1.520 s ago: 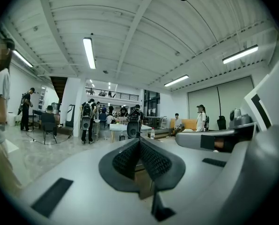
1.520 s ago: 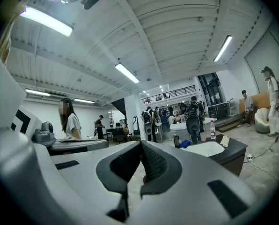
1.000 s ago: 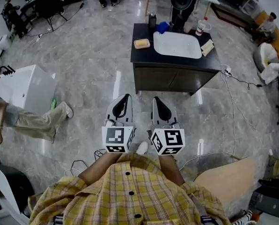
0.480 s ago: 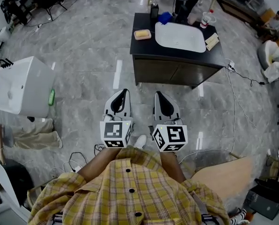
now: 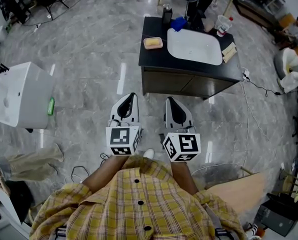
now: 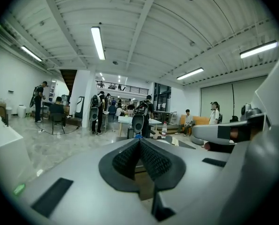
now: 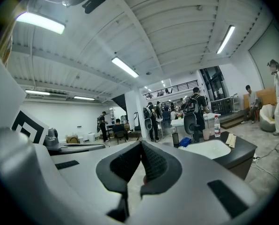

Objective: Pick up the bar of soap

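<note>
Sitting in a pale dish (image 5: 152,47) at the left end of the dark counter (image 5: 189,66), the bar of soap (image 5: 152,42) is a small yellow-orange block, just beside the white sink basin (image 5: 194,46). Both claws hang well apart from it. The left gripper (image 5: 132,96) and right gripper (image 5: 168,100) each have their jaws pinched together on nothing. Only print showing is the black-and-white square markers (image 5: 121,140) on the cubes; the bottle (image 7: 216,125) label is too small to read.

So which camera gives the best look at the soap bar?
The head view: the bar of soap lies in plain sight on the dark counter, left of the sink. I can't make it out in either gripper view.
</note>
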Motion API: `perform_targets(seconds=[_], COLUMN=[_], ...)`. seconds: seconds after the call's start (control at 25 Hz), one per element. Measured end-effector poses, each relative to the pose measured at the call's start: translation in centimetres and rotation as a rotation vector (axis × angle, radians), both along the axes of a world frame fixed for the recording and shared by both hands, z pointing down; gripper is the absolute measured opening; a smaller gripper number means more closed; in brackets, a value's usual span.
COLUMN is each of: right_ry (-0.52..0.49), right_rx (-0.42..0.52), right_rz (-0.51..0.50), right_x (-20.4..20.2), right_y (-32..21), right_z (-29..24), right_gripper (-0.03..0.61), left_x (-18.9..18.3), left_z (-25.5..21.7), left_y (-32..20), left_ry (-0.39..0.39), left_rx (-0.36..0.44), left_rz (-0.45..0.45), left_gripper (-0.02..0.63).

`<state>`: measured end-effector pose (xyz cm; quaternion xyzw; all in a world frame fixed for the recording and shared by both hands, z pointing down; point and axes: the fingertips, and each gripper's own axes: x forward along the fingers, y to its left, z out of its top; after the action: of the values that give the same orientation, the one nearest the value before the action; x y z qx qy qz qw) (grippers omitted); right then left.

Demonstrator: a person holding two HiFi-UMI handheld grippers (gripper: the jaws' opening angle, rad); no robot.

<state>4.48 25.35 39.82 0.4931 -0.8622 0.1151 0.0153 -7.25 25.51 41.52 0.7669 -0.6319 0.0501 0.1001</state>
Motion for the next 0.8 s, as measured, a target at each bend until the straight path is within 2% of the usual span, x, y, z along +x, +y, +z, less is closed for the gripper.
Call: perform_targets(seconds=[0.4,0.8], right_ry=[0.013,0.044], right_rx=[-0.018,-0.012], right_rz=[0.029,0.025], right_x=[-2.8,-7.2], right_y=[-8.2,-14.7], right_z=[0.4,-0.4], right_gripper=[0.02,0.02], left_x=[-2.2,-5.8], left_z=[0.0,-0.1], left_y=[-8.3,-15.0], left_ry=[-0.002,0.01], left_rx=[-0.006,-0.01], left_rz=[0.042,0.065], left_gripper=[0.009,0.009])
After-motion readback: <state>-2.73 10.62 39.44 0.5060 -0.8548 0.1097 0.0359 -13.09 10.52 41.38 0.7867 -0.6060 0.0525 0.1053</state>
